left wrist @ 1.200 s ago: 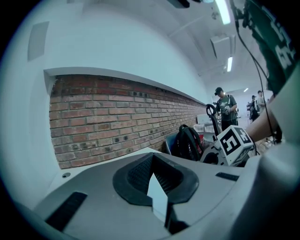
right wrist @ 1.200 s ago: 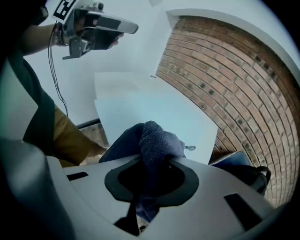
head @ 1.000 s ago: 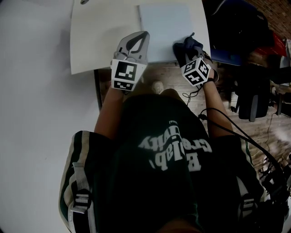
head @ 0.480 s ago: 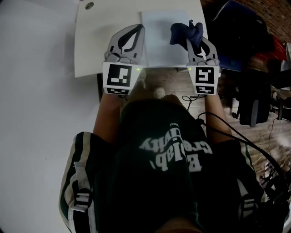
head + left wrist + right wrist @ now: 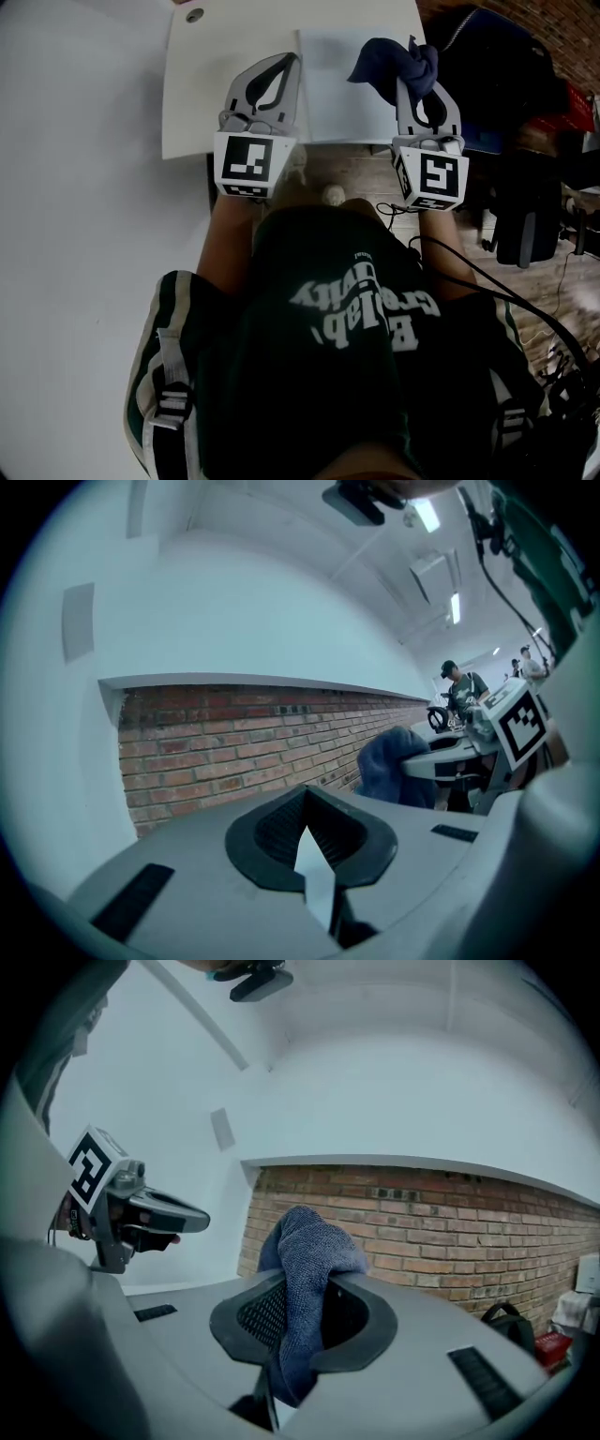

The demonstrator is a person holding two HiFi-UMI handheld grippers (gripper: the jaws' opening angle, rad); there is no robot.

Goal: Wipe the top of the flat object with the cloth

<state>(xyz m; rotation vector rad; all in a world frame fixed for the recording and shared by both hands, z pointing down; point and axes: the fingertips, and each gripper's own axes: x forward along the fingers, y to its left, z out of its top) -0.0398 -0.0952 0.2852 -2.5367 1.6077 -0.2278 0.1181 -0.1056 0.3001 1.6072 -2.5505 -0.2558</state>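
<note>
Two grippers show in the head view, side by side over the bench's (image 5: 202, 94) near edge. The left gripper (image 5: 287, 64) has its jaws together on nothing. The right gripper (image 5: 410, 73) is clamped on a dark blue cloth (image 5: 389, 56), bunched over the far right part of a pale flat panel (image 5: 342, 98) that lies at the bench's near right corner.

In the left gripper view we see its jaws closed and empty, with a brick wall (image 5: 234, 742) beyond.

In the right gripper view the cloth stands pinched between the jaws.
</note>
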